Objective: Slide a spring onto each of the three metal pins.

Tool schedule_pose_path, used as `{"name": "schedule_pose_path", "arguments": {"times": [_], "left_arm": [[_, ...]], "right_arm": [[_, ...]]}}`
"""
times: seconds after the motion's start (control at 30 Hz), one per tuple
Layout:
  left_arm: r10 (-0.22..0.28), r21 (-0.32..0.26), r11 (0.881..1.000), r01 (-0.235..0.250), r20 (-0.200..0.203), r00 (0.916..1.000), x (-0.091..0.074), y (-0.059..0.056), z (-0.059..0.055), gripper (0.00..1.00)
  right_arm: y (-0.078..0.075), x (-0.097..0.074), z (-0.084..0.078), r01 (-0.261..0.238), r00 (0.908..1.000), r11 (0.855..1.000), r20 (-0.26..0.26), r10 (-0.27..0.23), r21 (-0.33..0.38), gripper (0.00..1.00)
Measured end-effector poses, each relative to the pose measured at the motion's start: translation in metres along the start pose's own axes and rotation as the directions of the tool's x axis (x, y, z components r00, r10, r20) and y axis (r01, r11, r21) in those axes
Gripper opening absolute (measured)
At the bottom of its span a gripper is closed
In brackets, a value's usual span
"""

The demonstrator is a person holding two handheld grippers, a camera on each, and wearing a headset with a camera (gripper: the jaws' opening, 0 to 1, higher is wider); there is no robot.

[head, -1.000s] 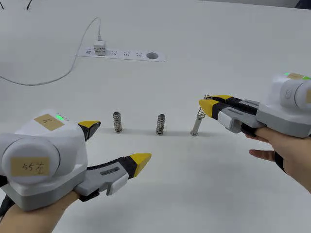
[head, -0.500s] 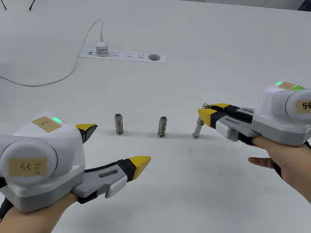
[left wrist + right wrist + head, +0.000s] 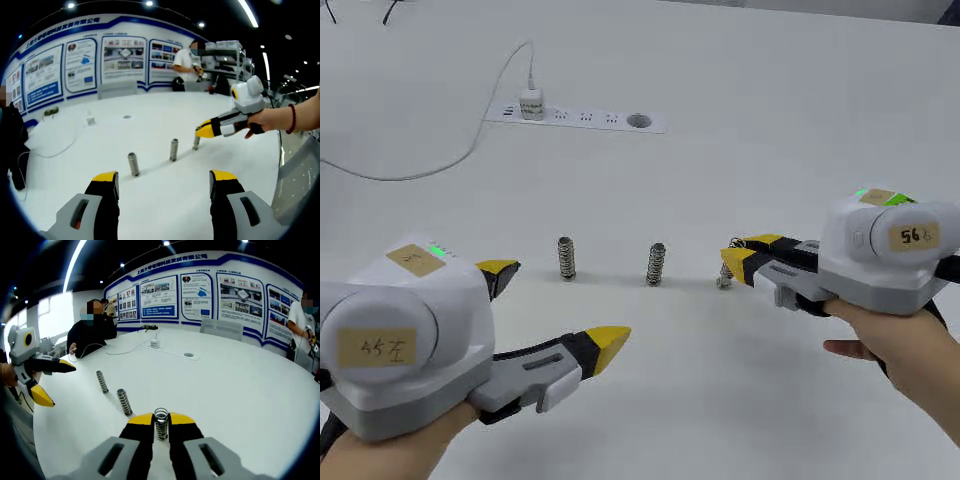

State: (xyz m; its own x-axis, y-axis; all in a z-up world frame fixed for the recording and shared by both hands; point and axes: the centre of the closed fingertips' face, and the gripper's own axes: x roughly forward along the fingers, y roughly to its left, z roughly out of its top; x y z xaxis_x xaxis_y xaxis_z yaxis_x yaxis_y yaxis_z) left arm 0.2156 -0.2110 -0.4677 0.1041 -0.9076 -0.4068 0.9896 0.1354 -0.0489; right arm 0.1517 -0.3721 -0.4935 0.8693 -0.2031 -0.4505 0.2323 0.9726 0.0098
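Observation:
Two springs stand on pins on the white table, one on the left (image 3: 566, 258) and one in the middle (image 3: 656, 264). A third spring (image 3: 161, 432) sits upright between the jaws of my right gripper (image 3: 161, 416), which is shut on it. In the head view that right gripper (image 3: 738, 254) hangs low over the third metal pin (image 3: 724, 279), hiding most of it. My left gripper (image 3: 555, 305) stands open near the front left with nothing in it. The left gripper view shows its own jaws wide apart (image 3: 164, 182) and the right gripper (image 3: 212, 129) at the third pin (image 3: 196, 142).
A white power strip (image 3: 575, 116) with a plugged charger and a cable (image 3: 470, 145) lies at the back of the table (image 3: 770, 120). People stand and sit around the far edge of the table in the gripper views.
My right gripper has come down and slightly nearer with the spring, so the third pin is now mostly covered. The left gripper has stayed put.

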Motion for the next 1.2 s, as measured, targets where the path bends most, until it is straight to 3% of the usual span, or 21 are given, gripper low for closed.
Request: {"name": "schedule_pose_path", "arguments": {"times": [0.3, 0.77, 1.2], "left_arm": [[0.006, 0.002, 1.0, -0.006, -0.001, 1.0, 0.0, 0.001, 0.0, 0.75], [0.008, 0.006, 1.0, -0.008, -0.008, 0.9999, 0.0, 0.002, -0.001, 0.75], [0.015, -0.004, 1.0, -0.015, 0.002, 0.9999, -0.001, 0.007, 0.004, 0.77]], "right_arm": [[-0.001, 0.005, -0.012, 0.0, 0.9999, 1.0, -0.015, 0.0, 0.021, 0.12], [0.001, 0.006, -0.014, 0.006, 0.9998, 0.998, -0.02, -0.005, 0.056, 0.12], [0.005, -0.003, -0.003, -0.006, 1.0, 0.994, -0.007, 0.007, 0.113, 0.28]]}}
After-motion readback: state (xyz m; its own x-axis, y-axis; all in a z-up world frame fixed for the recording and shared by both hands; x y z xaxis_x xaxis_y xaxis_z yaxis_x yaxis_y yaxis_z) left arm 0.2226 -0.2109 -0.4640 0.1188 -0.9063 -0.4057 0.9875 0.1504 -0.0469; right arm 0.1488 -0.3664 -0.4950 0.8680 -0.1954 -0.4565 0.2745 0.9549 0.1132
